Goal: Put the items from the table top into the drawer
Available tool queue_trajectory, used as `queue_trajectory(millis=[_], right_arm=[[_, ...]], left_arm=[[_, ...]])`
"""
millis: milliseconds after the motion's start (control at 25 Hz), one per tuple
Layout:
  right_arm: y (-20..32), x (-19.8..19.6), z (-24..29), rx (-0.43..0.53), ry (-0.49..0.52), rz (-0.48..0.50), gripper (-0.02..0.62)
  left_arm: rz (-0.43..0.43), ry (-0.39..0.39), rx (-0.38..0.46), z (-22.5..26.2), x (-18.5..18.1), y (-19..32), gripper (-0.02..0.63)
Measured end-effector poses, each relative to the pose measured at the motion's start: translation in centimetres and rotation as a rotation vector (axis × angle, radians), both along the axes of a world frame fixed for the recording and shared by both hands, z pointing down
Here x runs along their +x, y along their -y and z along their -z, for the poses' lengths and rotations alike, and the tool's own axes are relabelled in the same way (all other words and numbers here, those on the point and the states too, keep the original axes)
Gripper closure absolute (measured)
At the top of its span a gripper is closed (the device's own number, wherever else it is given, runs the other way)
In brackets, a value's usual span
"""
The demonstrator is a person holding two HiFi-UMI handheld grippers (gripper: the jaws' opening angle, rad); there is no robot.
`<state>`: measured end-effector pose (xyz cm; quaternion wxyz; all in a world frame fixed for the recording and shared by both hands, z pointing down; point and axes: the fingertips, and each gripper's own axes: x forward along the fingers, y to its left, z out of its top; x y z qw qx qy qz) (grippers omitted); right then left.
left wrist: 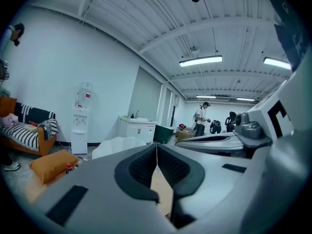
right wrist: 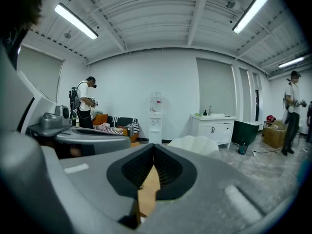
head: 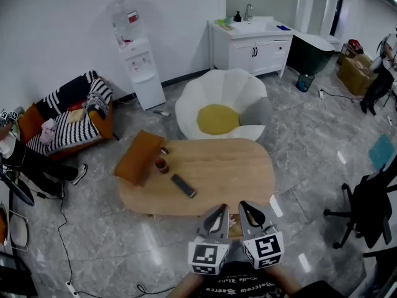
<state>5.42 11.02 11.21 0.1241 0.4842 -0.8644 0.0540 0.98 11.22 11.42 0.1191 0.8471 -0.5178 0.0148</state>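
A light wooden oval table (head: pixel 229 169) carries an orange cushion (head: pixel 139 157) at its left end, a small red jar (head: pixel 161 164) beside the cushion, and a black remote (head: pixel 183 185) nearer the front. My left gripper (head: pixel 218 211) and right gripper (head: pixel 247 207) hang side by side over the table's near edge, well to the right of the remote. Each is shut, pads together with nothing between them, as the left gripper view (left wrist: pixel 156 147) and right gripper view (right wrist: pixel 154 150) show. The cushion (left wrist: pixel 51 165) also appears low left in the left gripper view. No drawer shows.
Behind the table stands a white petal-shaped chair (head: pixel 248 95) with a yellow seat. A striped sofa (head: pixel 68 120) and a water dispenser (head: pixel 139 61) are at the left, a white sink cabinet (head: pixel 254 45) at the back, a black office chair (head: pixel 372 207) at the right. People (right wrist: pixel 84 104) stand far off.
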Motion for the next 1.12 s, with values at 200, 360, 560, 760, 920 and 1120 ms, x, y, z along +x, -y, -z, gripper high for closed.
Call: queue_trajectory(millis=[200,360,560,760,920,1120], right_arm=[[0.7,0.3,-0.2,-0.004,-0.016,0.012,0.592],[1.4,1.2,-0.3,-0.005,-0.029,0.019,0.592],[2.2,1.9,-0.5,-0.011,-0.026,0.036,0.592],[2.9,1.7,-0.6,-0.01,-0.02,0.059,0.592],[3.3,1.2,-0.5,-0.009,-0.019,0.081,0.592],[3.5,1.1,-0.7,-0.013,-0.024,0.088,0.592]], left_arm=[[0.012,-0.004,-0.022,-0.6,0.6,0.4,0.594],[0.027,-0.012,-0.033,-0.9,1.5,0.9,0.595],[0.044,-0.008,-0.029,-1.1,2.2,1.7,0.594],[0.066,-0.01,-0.022,-0.6,2.2,2.6,0.595],[0.082,-0.004,-0.014,-0.5,1.8,3.0,0.594],[0.086,-0.001,-0.014,-0.6,1.6,3.2,0.594]])
